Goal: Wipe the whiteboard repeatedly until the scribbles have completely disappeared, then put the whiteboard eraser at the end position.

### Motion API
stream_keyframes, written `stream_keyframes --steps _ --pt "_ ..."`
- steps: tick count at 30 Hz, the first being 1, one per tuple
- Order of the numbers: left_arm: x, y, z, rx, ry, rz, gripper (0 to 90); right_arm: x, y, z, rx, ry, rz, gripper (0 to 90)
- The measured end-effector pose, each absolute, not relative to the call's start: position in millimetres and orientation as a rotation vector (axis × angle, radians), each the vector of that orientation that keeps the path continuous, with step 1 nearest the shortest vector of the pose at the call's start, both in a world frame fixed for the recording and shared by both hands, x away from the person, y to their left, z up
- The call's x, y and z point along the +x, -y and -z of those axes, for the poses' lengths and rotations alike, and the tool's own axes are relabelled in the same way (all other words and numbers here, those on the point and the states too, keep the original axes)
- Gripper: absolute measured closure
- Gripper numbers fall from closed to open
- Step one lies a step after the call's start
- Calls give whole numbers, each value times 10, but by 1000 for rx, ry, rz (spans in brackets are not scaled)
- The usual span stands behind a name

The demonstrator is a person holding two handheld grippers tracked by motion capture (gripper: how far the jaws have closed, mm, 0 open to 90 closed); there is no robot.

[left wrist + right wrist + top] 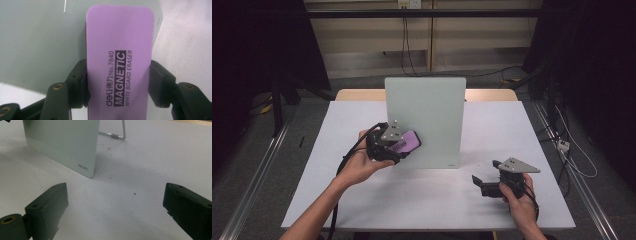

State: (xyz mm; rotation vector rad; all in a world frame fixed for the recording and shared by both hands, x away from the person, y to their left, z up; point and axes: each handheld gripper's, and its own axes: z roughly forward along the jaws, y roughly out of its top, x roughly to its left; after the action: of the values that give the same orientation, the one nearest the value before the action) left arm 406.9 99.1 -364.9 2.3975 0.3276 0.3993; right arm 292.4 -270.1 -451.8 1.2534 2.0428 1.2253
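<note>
Purple eraser (119, 60) clamped inside left gripper (118, 85).

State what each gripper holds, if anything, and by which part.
The left gripper clamps the flat purple rectangular whiteboard eraser by its two long side edges, near the printed end. The right gripper holds nothing.

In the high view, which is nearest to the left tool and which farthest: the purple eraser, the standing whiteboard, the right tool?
1. Purple eraser: clamped in the left tool.
2. Whiteboard: upright just behind it, mid-table.
3. Right tool: far off at the table's front right.
</note>
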Motion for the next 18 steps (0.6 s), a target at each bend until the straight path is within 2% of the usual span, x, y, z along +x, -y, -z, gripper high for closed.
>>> stream_keyframes --steps 9,18 --pt "3987 -956 3603 2384 -296 -361 412 2869 2742 4506 1253 -2029 -1244 62" --pt "3955 -979 3573 2338 -272 -268 412 2908 2714 4509 1253 -2040 -1244 62"
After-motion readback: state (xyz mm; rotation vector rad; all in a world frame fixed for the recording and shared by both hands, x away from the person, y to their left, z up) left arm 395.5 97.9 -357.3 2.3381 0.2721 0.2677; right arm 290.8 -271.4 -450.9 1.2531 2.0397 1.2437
